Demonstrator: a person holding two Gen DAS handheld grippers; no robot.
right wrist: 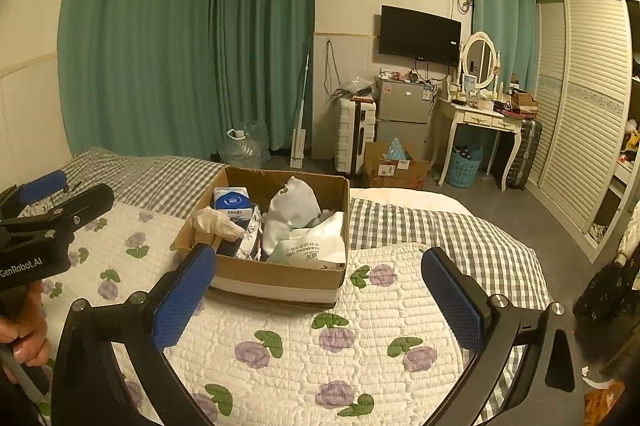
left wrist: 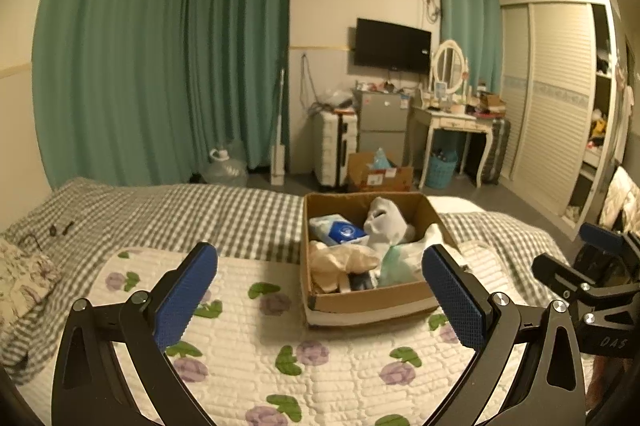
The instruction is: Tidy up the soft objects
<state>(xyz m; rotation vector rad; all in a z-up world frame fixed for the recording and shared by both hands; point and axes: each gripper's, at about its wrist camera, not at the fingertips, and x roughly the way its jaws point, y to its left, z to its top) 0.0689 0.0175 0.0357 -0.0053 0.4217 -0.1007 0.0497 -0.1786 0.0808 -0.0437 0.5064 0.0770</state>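
Observation:
A cardboard box [left wrist: 372, 300] [right wrist: 280, 276] sits on the flowered quilt [left wrist: 280, 338] [right wrist: 320, 338] on the bed. Inside lie a white sock [left wrist: 386, 218] [right wrist: 292, 210], a blue tissue pack [left wrist: 340, 229] [right wrist: 232, 202], a beige cloth [left wrist: 340, 260] [right wrist: 214, 222] and a white wipes pack [right wrist: 312, 246]. My left gripper [left wrist: 320, 286] hovers open in front of the box, nothing between its blue pads [left wrist: 184, 298]. My right gripper [right wrist: 318, 290] is open too, held near the box's front wall. Each gripper shows at the edge of the other's view.
A grey checked sheet [left wrist: 200, 214] covers the bed beyond the quilt, and a patterned pillow [left wrist: 20, 282] lies at the left. Past the bed's foot stand a water jug [left wrist: 224, 166], a white suitcase [left wrist: 334, 146], another cardboard box [left wrist: 378, 174], a dressing table [left wrist: 452, 122] and a wardrobe [left wrist: 560, 98].

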